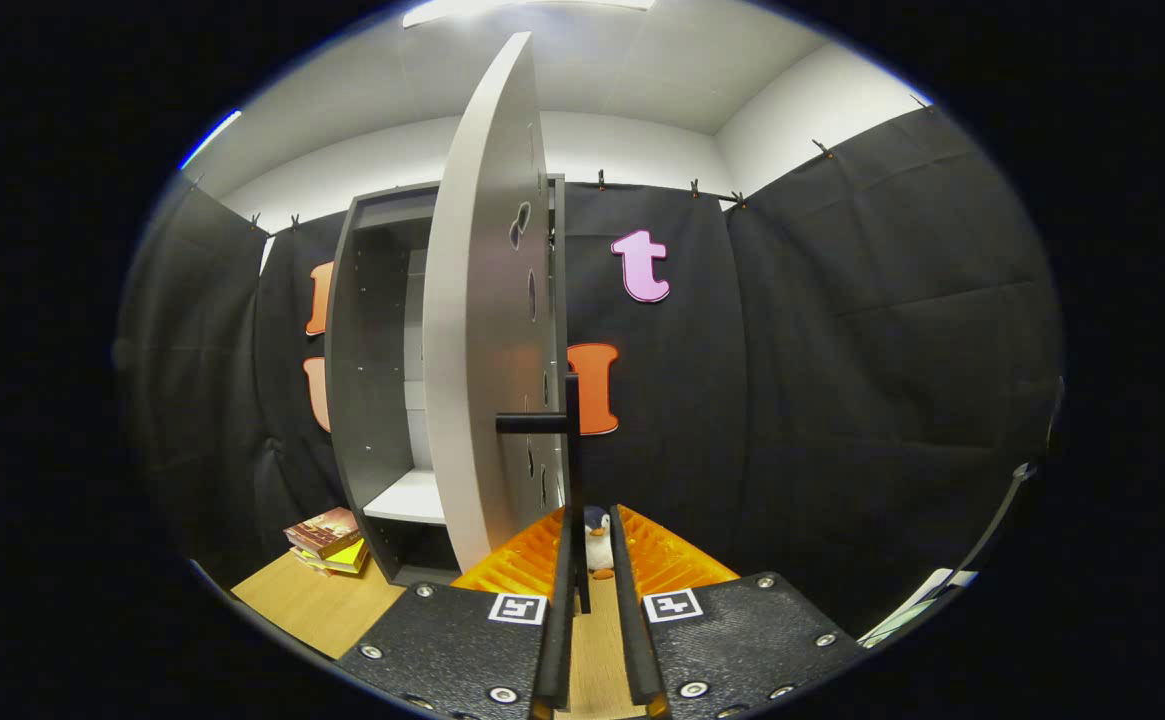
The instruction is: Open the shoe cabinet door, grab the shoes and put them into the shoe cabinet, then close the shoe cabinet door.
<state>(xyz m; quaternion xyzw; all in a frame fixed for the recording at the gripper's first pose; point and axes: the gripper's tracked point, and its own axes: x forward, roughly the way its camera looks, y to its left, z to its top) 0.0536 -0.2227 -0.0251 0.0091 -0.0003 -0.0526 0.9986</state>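
Grey cabinet door (477, 330) stands open; fingers (590, 560) nearly closed, gripping its thin black handle (570, 440)

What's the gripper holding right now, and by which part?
The cabinet door, by the vertical bar of its black handle. The gripper is nearly shut, the bar running down between its fingers; actual pad contact cannot be told.

A stack of books (327, 541) lies on the wooden floor (312, 605), with a toy penguin (597, 540) well apart
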